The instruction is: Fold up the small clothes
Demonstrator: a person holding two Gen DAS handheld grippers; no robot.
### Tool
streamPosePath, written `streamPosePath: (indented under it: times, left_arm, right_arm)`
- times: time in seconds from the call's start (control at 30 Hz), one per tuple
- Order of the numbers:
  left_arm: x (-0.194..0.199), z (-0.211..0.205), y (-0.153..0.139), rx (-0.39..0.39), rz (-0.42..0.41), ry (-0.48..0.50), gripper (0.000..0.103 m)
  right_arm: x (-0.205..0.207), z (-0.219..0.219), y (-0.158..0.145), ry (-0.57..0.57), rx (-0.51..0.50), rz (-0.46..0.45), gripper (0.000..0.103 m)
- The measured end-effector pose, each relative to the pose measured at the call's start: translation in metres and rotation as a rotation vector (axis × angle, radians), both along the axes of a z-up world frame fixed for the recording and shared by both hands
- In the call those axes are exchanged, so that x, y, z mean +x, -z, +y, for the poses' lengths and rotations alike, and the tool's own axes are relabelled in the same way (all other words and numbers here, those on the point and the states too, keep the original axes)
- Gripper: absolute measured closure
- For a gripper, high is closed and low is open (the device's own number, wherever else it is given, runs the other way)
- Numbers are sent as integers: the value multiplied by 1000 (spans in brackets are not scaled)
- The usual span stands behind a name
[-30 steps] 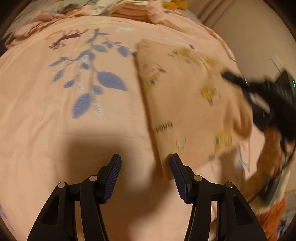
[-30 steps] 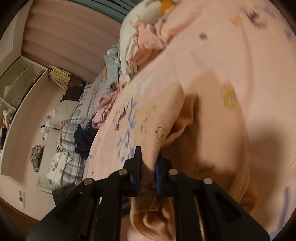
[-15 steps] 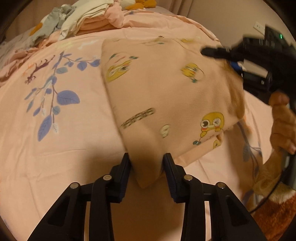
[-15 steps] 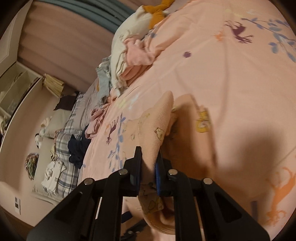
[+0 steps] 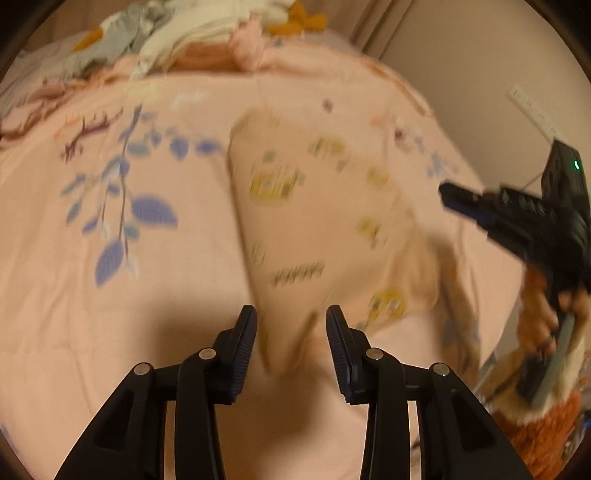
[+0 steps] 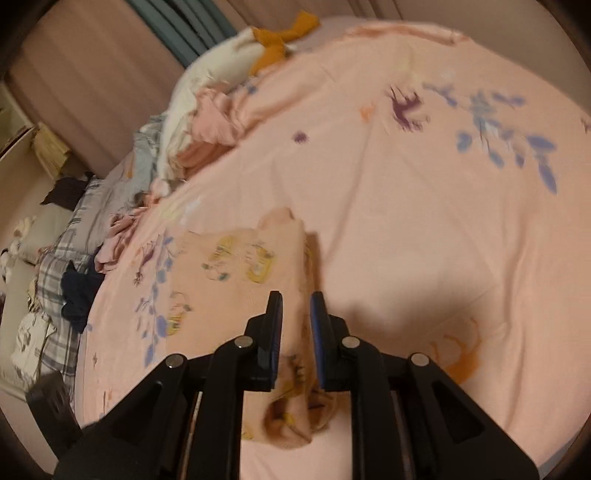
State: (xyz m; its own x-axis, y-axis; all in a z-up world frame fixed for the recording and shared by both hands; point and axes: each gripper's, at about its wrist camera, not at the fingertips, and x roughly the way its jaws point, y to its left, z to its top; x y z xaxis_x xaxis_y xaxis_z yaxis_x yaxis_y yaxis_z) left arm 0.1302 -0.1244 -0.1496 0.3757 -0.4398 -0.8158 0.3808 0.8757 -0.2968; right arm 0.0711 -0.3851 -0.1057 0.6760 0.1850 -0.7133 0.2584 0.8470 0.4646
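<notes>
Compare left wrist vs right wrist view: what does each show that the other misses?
Left wrist only: the right gripper from outside with the hand holding it, a wall outlet, and the left gripper, jaws apart around a corner of the garment.

Right wrist only: green curtains, a plaid blanket, dark clothes, and the right gripper's jaws opening with fabric between them.

Both: the peach garment with yellow prints, the pink leaf-print bedsheet, and the pile of clothes at the far edge.

Pink floral bedspread (image 6: 424, 229), pink curtains (image 6: 92, 85), beige wall (image 5: 480, 66), shelf unit (image 6: 14, 147), warm dim light
</notes>
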Motion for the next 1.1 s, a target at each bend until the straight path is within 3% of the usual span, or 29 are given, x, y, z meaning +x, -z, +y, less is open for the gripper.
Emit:
streamPosePath:
  times: [0.13, 0.23, 0.3, 0.4, 0.53, 0.63, 0.87, 1.1]
  left_arm:
    - [11, -15, 17, 17, 19, -20, 66]
    - [15, -20, 42, 64, 87, -44, 66]
    - [9, -23, 47, 130, 55, -9, 64]
    - [2, -25, 44, 165, 36, 19, 64]
    - [8, -14, 45, 114, 74, -12, 64]
    - [2, -12, 47, 102, 71, -18, 64]
    - [-13, -13, 48, 147, -4, 5, 64]
    - [-12, -7, 49, 112, 9, -5, 64]
  right_arm:
    - [-5, 23, 12, -124, 71, -5, 86]
    - [1, 42, 47, -144, -43, 136, 90]
    - [2, 44, 74, -122, -120, 249, 102]
    - [-5, 44, 74, -111, -151, 236, 103]
    - [-6, 49, 62, -101, -174, 245, 100]
    - [-12, 57, 69, -128, -210, 255, 100]
    - [-23, 57, 81, -104, -105, 239, 101]
    - [-29, 65, 82, -112, -151, 218, 101]
